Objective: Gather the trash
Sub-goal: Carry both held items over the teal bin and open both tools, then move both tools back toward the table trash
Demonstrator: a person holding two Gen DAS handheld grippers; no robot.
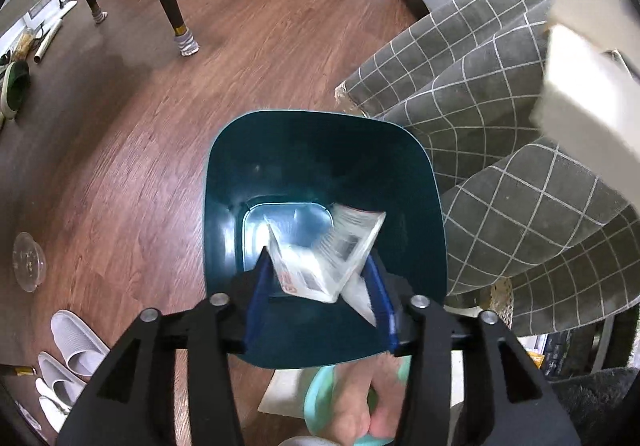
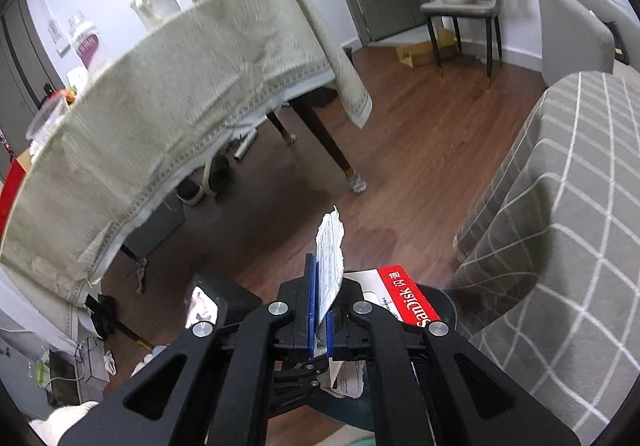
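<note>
I look straight down into a dark teal trash bin (image 1: pixel 240 174) on the wooden floor. My left gripper (image 1: pixel 320 260) hangs over its mouth with its blue pads apart. A white card package (image 1: pixel 340 250) with red print and barcodes lies tilted and blurred between them, and the pads do not press on it. In the right wrist view, my right gripper (image 2: pixel 319 286) is shut on a torn strip of printed white paper (image 2: pixel 331 246) that sticks up past the pads. Below it show the red and white package (image 2: pixel 404 296) and the bin's rim (image 2: pixel 447 304).
A grey checked blanket (image 1: pixel 500 126) drapes the sofa beside the bin. The cloth-covered table (image 2: pixel 180 106) has sock-covered legs (image 1: pixel 188 42). A clear plastic lid (image 1: pixel 29 262) and white slippers (image 1: pixel 76 346) lie on the floor. A person's foot in a green slipper (image 1: pixel 320 402) is next to the bin.
</note>
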